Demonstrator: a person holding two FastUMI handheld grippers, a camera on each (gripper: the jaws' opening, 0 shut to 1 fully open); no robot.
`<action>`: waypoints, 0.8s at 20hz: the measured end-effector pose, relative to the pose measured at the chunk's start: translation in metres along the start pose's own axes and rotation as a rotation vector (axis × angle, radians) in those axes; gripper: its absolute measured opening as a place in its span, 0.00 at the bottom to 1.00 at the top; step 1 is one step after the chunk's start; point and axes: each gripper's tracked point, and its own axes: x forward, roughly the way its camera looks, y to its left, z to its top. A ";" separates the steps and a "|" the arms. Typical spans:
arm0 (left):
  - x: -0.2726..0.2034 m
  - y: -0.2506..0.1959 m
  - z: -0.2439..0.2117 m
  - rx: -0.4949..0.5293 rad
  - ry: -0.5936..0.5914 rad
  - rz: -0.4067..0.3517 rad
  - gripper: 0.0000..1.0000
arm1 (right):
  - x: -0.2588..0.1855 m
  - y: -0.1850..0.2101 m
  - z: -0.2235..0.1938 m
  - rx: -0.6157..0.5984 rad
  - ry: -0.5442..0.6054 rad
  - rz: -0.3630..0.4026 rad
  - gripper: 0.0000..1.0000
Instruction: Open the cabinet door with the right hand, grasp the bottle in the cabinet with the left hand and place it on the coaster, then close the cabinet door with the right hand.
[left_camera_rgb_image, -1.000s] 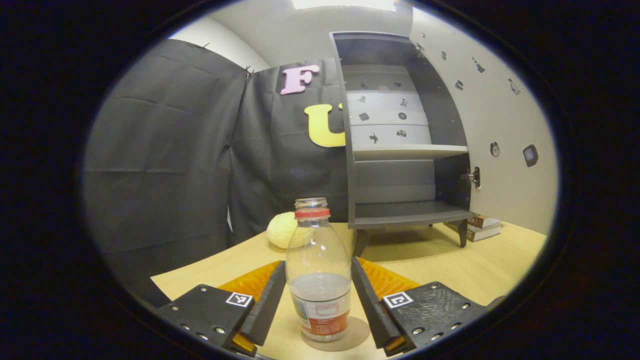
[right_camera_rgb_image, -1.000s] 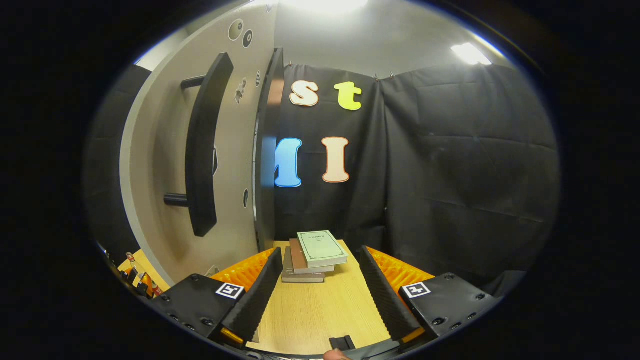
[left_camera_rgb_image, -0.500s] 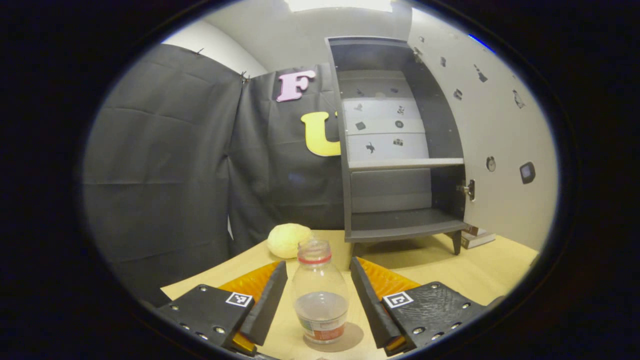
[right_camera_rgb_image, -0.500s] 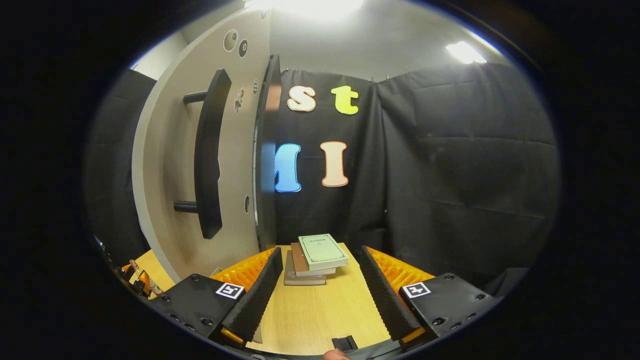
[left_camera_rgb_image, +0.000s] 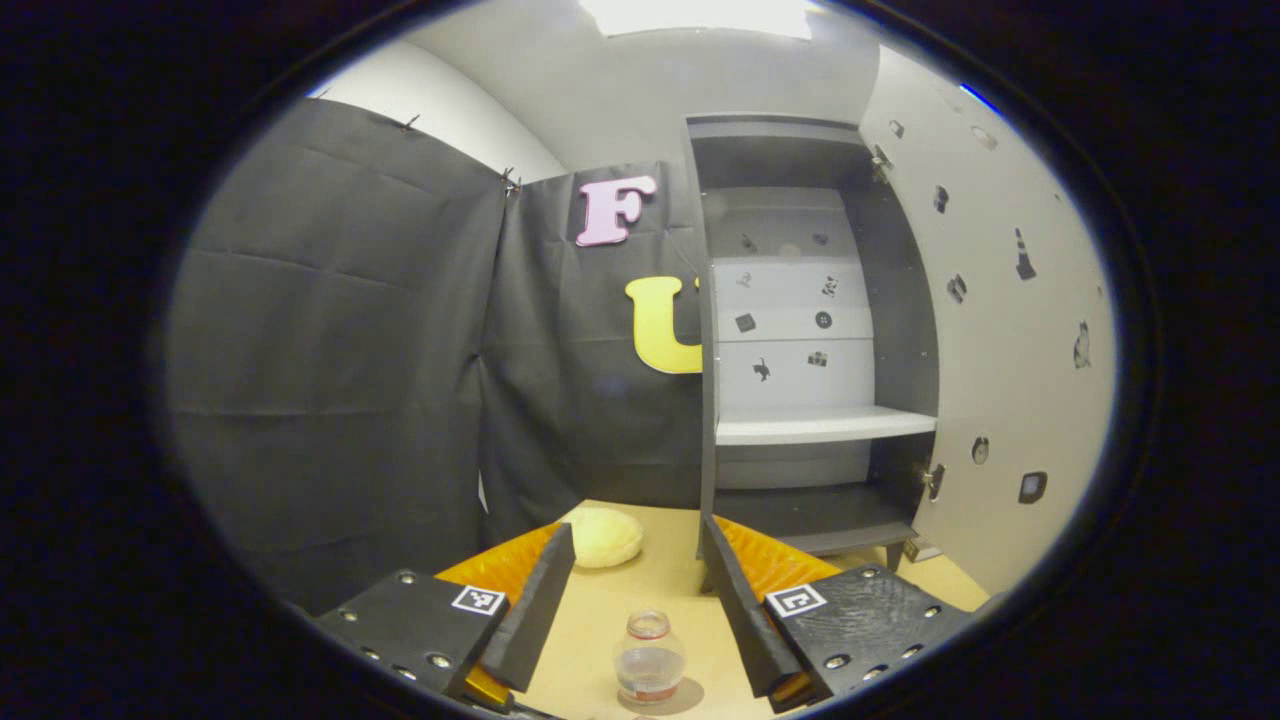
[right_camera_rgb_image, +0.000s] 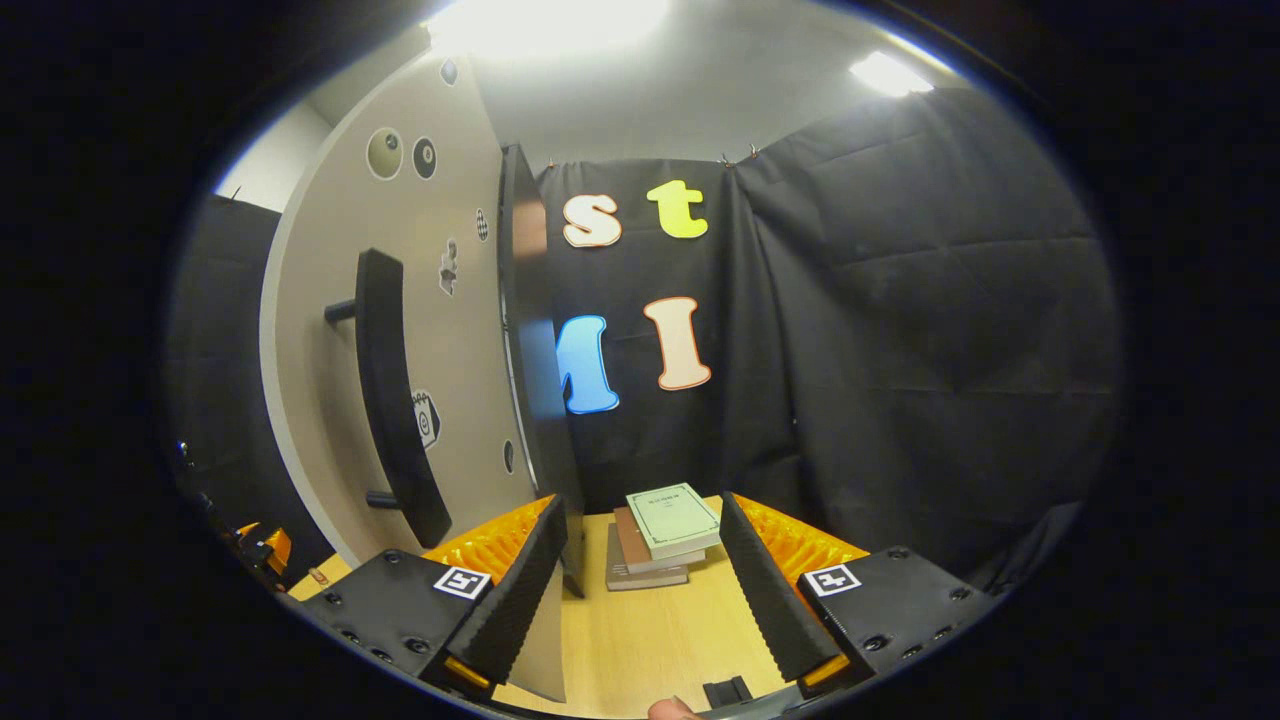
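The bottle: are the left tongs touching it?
Apart. The left gripper view shows the bottle standing between the open left tongs, table visible on both sides.

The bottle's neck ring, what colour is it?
Red, on the bottle; it shows best in the left gripper view.

Open cabinet door (right_camera_rgb_image: 400, 330) just left of right gripper (right_camera_rgb_image: 640, 590); stacked books (right_camera_rgb_image: 660, 535) ahead on table (right_camera_rgb_image: 650, 640).

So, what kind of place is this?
Probably a staged recording booth, not a home: black cloth walls, a small cabinet standing on a wooden table, with stacked books beside it.
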 end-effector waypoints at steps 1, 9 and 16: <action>-0.002 0.003 0.014 -0.005 -0.005 -0.001 0.77 | 0.002 0.000 0.006 0.001 -0.004 0.010 0.98; -0.005 0.033 0.071 0.040 -0.056 -0.021 0.77 | 0.003 0.016 0.023 0.025 -0.022 0.018 0.98; 0.013 0.064 0.069 0.060 -0.045 -0.028 0.77 | -0.008 0.029 0.040 0.032 -0.097 -0.050 0.97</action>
